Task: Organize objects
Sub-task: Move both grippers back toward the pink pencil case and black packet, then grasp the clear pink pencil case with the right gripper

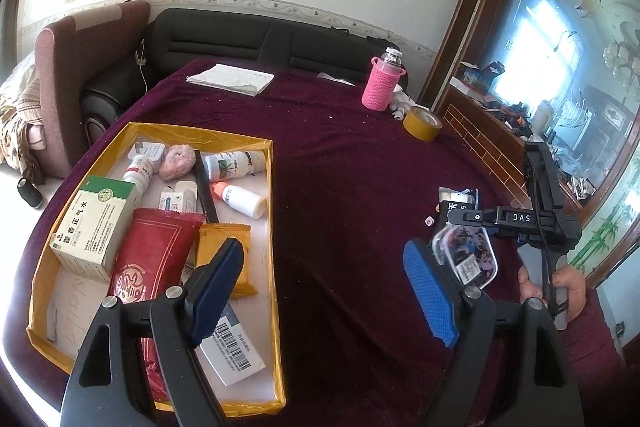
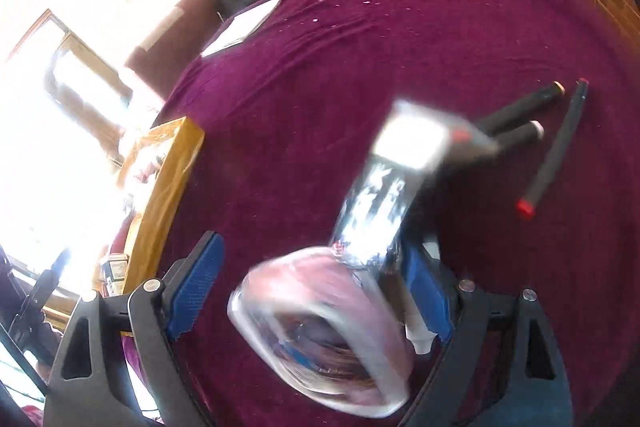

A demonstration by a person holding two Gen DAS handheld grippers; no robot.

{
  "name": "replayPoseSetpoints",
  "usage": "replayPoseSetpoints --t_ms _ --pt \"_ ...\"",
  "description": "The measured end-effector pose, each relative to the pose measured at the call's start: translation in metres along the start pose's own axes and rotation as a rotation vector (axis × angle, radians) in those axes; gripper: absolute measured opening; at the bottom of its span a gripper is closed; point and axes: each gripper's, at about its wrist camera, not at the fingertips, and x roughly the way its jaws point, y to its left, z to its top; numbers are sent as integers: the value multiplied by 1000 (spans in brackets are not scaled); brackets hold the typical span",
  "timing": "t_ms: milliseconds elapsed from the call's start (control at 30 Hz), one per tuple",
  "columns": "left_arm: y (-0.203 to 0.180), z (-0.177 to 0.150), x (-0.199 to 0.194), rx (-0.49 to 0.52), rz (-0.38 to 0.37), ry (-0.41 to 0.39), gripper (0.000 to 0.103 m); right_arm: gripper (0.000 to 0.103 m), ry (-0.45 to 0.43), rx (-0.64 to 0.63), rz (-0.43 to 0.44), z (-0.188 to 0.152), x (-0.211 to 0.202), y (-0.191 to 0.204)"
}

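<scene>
The left gripper (image 1: pixel 328 287) hung with fingers wide and empty beside the yellow tray (image 1: pixel 276 227). The right gripper (image 2: pixel 312 291) stood spread around a blurred clear packet (image 2: pixel 320 339), pads apparently not pressing it.

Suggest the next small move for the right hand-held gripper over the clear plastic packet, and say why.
Probably lower the right hand-held gripper a little and close on the clear plastic packet. Its jaws stand open with the packet between them, apparently ungripped, though that view is blurred. The packet lies on the purple cloth, outside the yellow-edged tray where the other items already sit.
</scene>
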Motion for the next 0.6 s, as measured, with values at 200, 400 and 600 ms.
replayPoseSetpoints --t_ms 200,400,600 --pt "-10 -4 11 9 -27 35 78 88 -56 -59 -95 -17 -19 7" --pt "-20 -13 31 -17 -75 106 78 88 -23 -109 -111 -31 -16 14" --pt "-17 -17 26 -27 -56 107 78 87 41 -179 -108 -38 21 41"
